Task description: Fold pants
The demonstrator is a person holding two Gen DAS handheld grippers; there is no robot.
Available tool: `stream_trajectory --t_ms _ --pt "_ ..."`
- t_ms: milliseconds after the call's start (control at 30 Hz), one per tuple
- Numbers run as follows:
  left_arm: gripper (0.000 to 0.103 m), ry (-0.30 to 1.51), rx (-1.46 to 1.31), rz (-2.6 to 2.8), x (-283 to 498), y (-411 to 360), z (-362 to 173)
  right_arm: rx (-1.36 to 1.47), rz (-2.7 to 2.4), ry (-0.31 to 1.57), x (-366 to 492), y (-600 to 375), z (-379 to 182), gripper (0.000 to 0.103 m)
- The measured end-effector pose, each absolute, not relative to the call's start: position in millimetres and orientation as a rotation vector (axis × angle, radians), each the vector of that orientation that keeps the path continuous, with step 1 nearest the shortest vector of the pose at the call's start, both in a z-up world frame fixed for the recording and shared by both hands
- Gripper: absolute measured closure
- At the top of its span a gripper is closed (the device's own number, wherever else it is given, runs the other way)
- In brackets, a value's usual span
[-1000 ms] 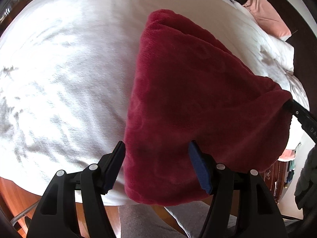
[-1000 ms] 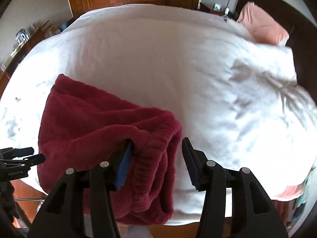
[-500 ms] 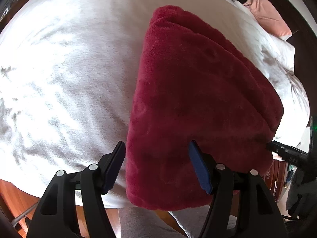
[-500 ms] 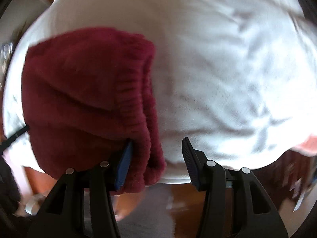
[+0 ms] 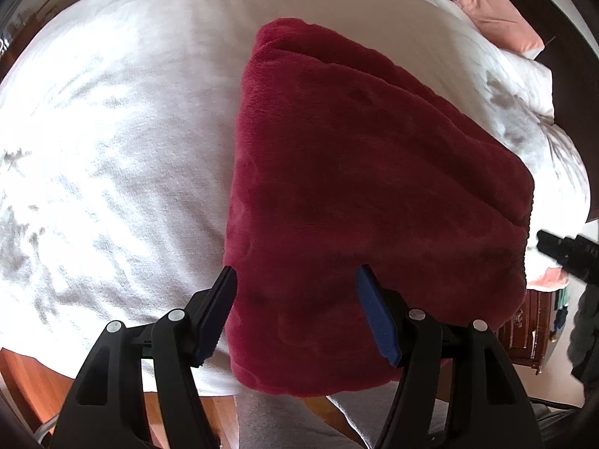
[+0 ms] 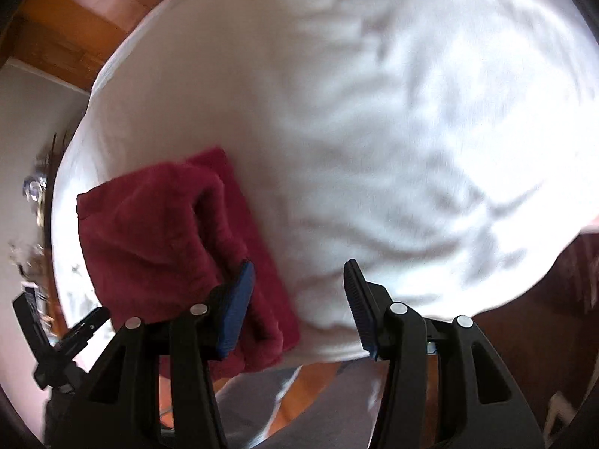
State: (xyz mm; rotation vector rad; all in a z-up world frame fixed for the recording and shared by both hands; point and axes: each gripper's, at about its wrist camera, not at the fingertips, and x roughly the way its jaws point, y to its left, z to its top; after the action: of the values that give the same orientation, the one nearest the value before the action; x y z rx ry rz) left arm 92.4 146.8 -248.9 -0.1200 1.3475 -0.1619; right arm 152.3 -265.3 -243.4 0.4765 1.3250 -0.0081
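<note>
The dark red fleece pants (image 5: 355,187) lie folded into a thick bundle on the white bed (image 5: 112,131), near its front edge. My left gripper (image 5: 295,280) is open, its blue pads above the bundle's near left part, holding nothing. In the right wrist view the pants (image 6: 168,232) sit at the lower left. My right gripper (image 6: 299,277) is open and empty, its left pad just beside the bundle's right edge, over the white sheet (image 6: 374,131). The right gripper's black tip (image 5: 561,249) shows at the left view's right edge.
A pink pillow (image 5: 494,18) and a white pillow (image 5: 531,78) lie at the bed's far right. Wooden furniture (image 5: 531,333) stands to the right of the bed. Wooden floor (image 6: 67,30) lies beyond the bed. The person's grey-clad legs (image 6: 299,411) are below.
My right gripper let go of the pants' waistband edge and drew back to the right and up. The lifted corner dropped flat onto the bundle. My left gripper stayed open in place.
</note>
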Motion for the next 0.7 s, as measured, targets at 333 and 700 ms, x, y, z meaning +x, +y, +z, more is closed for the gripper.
stream_trajectory --t_ms 333,700 --pt "0.037 1.333 -0.016 -0.158 86.6 124.5 -247.9 0.306 0.262 1.195 202.4 -175.2 -213.8 0.052" --pt "0.037 1.337 0.038 -0.155 82.0 111.9 -253.9 0.231 0.205 1.279 223.7 -163.0 -275.5 0.052"
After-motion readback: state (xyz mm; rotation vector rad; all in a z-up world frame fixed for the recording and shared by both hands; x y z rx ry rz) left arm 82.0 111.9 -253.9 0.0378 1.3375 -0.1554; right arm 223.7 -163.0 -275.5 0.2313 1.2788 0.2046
